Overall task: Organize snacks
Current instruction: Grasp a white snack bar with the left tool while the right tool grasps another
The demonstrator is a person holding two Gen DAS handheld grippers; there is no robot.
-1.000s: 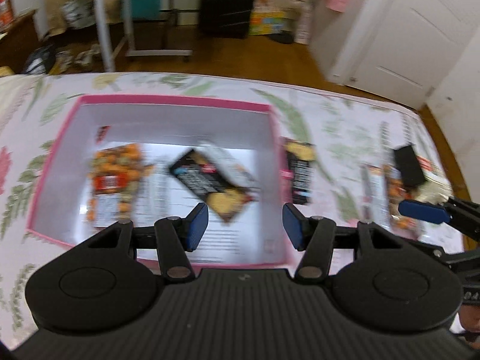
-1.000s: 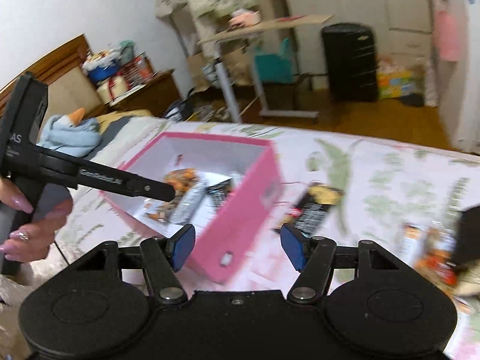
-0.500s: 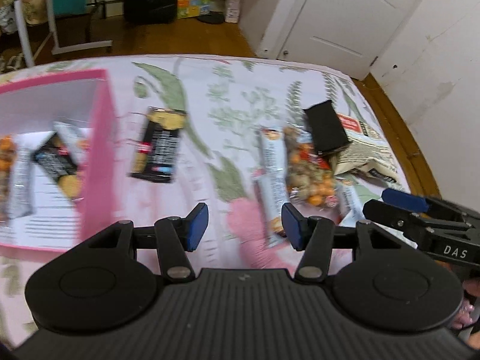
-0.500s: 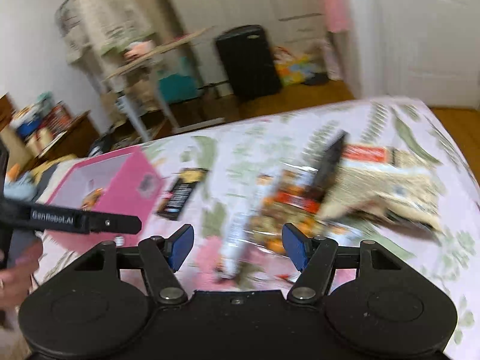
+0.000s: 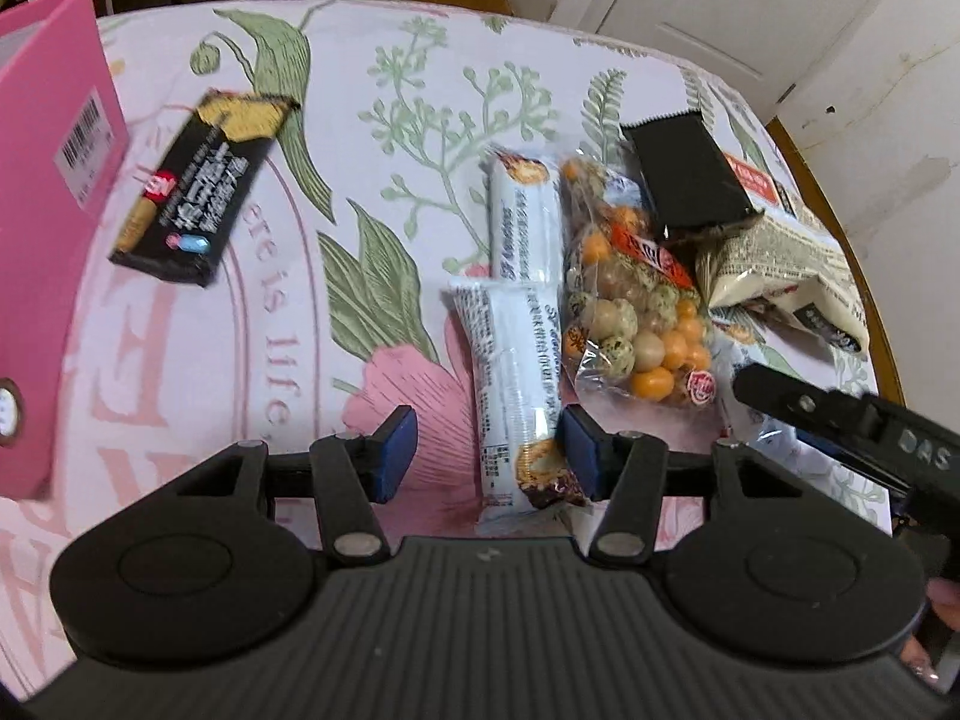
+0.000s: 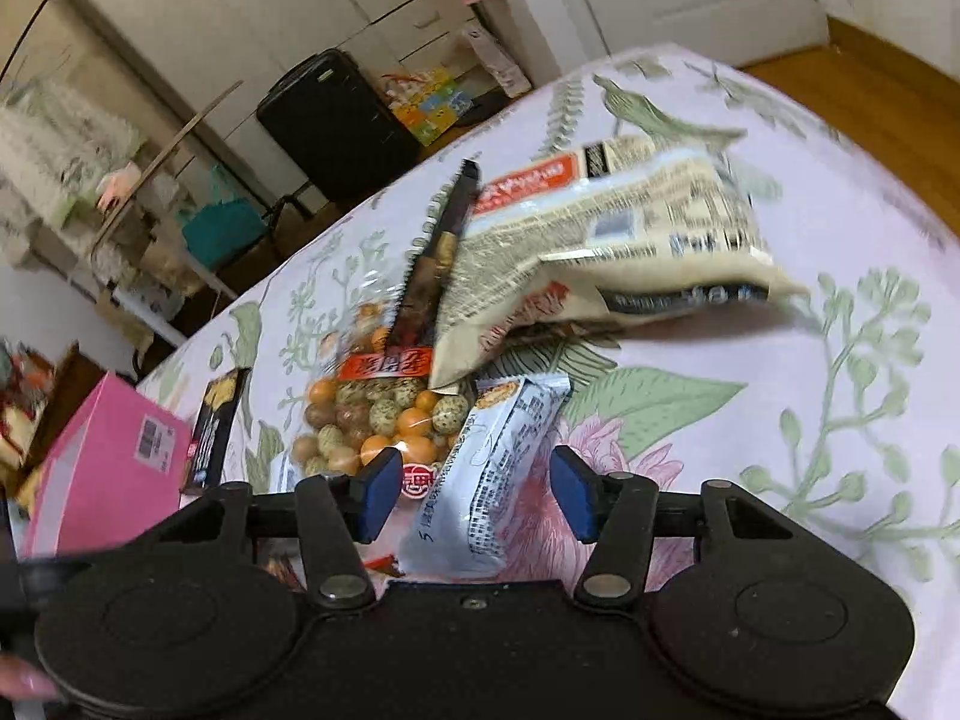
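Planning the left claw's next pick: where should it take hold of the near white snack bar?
Grip the white bar across its narrow width near the close end, coming from above. It lies flat, lengthwise along the open left claw, whose fingers already flank it. The nut bag crowds its right edge.

The left claw (image 5: 486, 456) hangs low over the floral tabletop (image 5: 384, 60), its blue pads spread wide. Between them lies the near end of a white wafer pack (image 5: 516, 384), close against the right pad (image 5: 581, 450) and well clear of the left one. A second white pack (image 5: 523, 217) lies just beyond it. Touching both on the right is a clear bag of nuts (image 5: 636, 300), with a black pouch (image 5: 690, 180) overlapping its far end and a newsprint bag (image 5: 792, 264) farther right. A black biscuit pack (image 5: 201, 189) lies apart, near the pink box (image 5: 42, 228) at the left edge. The right claw (image 5: 840, 420) enters from the right, its tip beside the nuts
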